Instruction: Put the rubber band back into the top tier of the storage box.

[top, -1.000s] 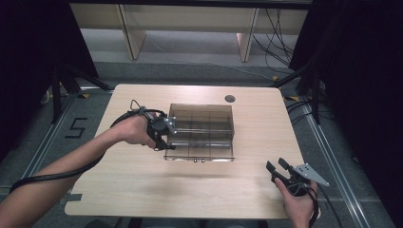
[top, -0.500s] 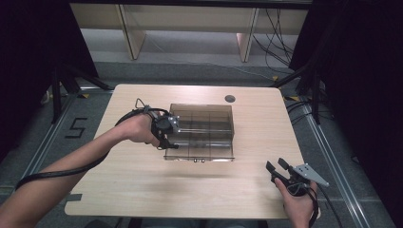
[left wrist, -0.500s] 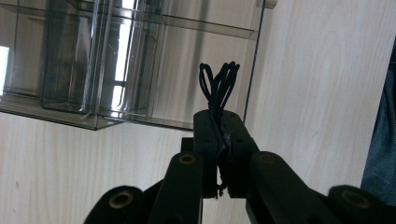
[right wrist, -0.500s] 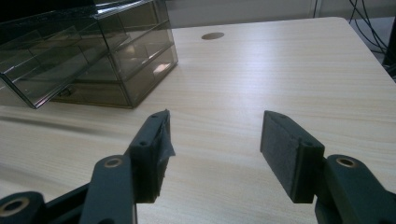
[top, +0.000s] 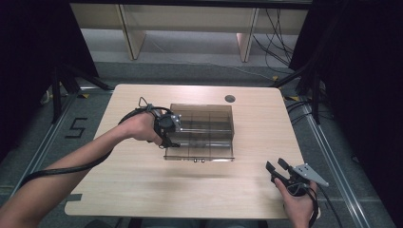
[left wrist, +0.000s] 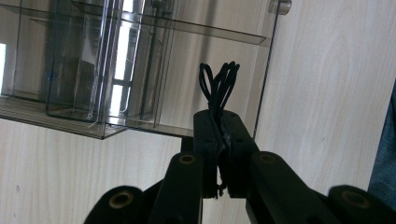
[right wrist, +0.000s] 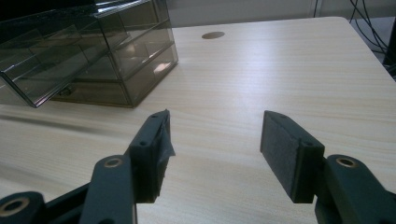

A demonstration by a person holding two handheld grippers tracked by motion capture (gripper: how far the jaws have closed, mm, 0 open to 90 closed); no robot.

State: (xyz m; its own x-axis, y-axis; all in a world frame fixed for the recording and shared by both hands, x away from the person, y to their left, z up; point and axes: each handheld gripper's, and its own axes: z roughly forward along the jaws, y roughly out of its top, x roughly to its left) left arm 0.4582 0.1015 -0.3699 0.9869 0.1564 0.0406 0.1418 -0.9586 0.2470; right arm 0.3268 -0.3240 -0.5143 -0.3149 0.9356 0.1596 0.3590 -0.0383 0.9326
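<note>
My left gripper [left wrist: 218, 135] is black, and it pinches thin black bands [left wrist: 218, 84]. At 11 o'clock from them, the drawer box [left wrist: 93, 65] is smoky, see-through grey. My right gripper [right wrist: 215, 140] has 2 black jaws. The table [top: 142, 175] is pale wood with fine grain.

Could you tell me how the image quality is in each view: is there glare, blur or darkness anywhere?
High view: table evenly lit, surroundings dark, slightly soft. Left gripper view: bright window glare on the clear drawer box; the black hair ties in the left gripper are sharp. Right gripper view: right gripper sharp, box reflections mild.
</note>
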